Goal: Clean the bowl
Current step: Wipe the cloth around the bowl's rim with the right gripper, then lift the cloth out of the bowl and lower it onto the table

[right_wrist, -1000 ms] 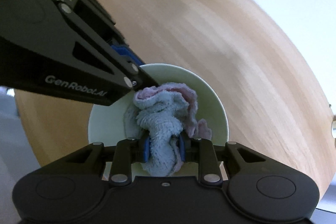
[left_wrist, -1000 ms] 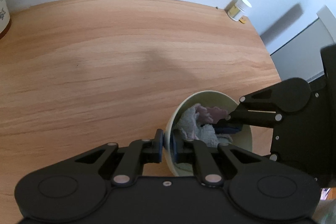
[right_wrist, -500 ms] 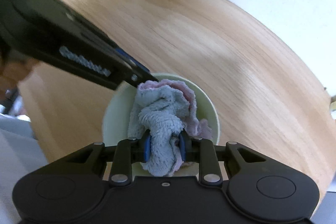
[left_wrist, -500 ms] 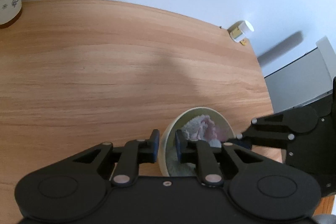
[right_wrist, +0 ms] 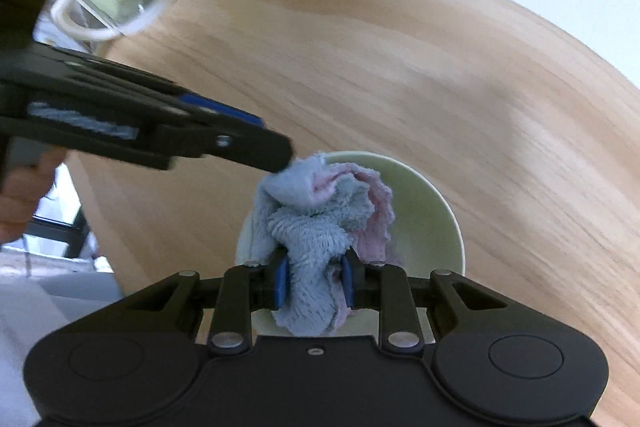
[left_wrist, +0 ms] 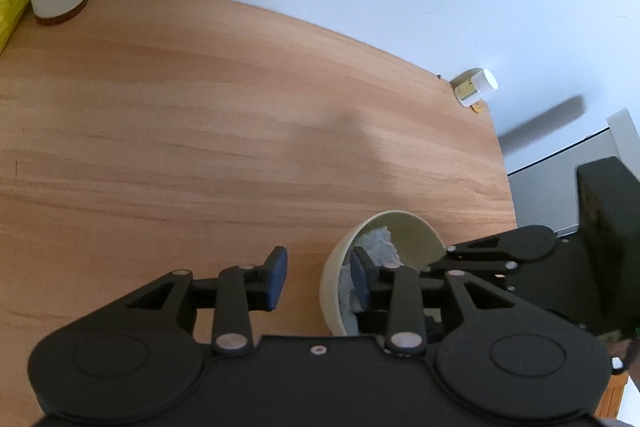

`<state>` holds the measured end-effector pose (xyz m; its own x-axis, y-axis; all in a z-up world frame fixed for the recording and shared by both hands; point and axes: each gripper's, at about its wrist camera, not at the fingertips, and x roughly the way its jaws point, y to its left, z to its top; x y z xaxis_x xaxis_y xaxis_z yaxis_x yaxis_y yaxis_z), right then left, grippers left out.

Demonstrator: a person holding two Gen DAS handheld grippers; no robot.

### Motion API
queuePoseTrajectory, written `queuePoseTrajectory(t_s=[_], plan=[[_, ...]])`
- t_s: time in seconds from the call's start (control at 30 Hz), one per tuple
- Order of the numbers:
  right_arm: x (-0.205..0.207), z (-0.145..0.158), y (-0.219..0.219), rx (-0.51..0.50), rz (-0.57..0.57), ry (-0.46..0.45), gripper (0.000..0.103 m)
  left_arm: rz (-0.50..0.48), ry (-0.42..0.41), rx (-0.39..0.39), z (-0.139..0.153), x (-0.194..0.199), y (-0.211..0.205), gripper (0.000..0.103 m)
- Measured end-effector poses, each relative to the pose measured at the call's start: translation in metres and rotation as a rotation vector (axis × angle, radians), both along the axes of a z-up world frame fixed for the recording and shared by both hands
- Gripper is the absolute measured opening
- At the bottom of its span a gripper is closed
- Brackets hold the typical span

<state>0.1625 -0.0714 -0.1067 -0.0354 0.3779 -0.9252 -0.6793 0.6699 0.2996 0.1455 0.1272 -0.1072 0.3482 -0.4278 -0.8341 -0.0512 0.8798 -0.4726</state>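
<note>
Small pale-green ceramic bowl [right_wrist: 424, 211] at lower centre looked light and slippery, so the wide-open left gripper [left_wrist: 318, 277] straddling its rim probably suited it, while the right gripper [right_wrist: 314, 277] was clamped on the soft blue-and-pink terry cloth [right_wrist: 320, 223].

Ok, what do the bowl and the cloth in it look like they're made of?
Bowl: pale green, smooth and matte, thin even rim; looks like ceramic or melamine, cannot tell which.
Cloth: blue and pink terry or microfibre, shown by its fuzzy looped pile, bunched in the right hand-held gripper.
</note>
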Motion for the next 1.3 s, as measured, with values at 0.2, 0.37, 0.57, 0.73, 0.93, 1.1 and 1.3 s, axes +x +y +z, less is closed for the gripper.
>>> queuePoseTrajectory(t_s=[0.2, 0.37, 0.57, 0.73, 0.93, 1.1, 1.3], plan=[[-0.003, -0.011, 0.016, -0.042, 0.035, -0.043, 0.029, -0.001, -0.002, 0.045, 0.001, -0.003, -0.003, 0.038], [-0.017, -0.007, 0.029, -0.145, 0.134, -0.176, 0.029, 0.0, -0.02, 0.113, 0.007, -0.002, -0.012, 0.058], [-0.021, 0.015, 0.016, -0.075, 0.098, -0.176, 0.029, 0.019, 0.007, 0.116, 0.005, -0.001, -0.011, 0.077], [-0.021, 0.032, 0.004, -0.014, 0.051, -0.193, 0.029, 0.052, 0.05, 0.102, 0.0, 0.0, -0.004, 0.089], [-0.019, 0.045, -0.01, 0.042, -0.009, -0.213, 0.029, 0.078, 0.045, 0.182, 0.004, 0.002, -0.003, 0.102], [-0.016, 0.065, -0.025, 0.124, -0.101, -0.304, 0.029, 0.091, 0.055, 0.205, 0.005, 0.0, -0.005, 0.102], [-0.004, 0.062, -0.066, 0.11, -0.253, -0.357, 0.029, 0.091, 0.101, 0.255, 0.0, 0.0, -0.012, 0.102]])
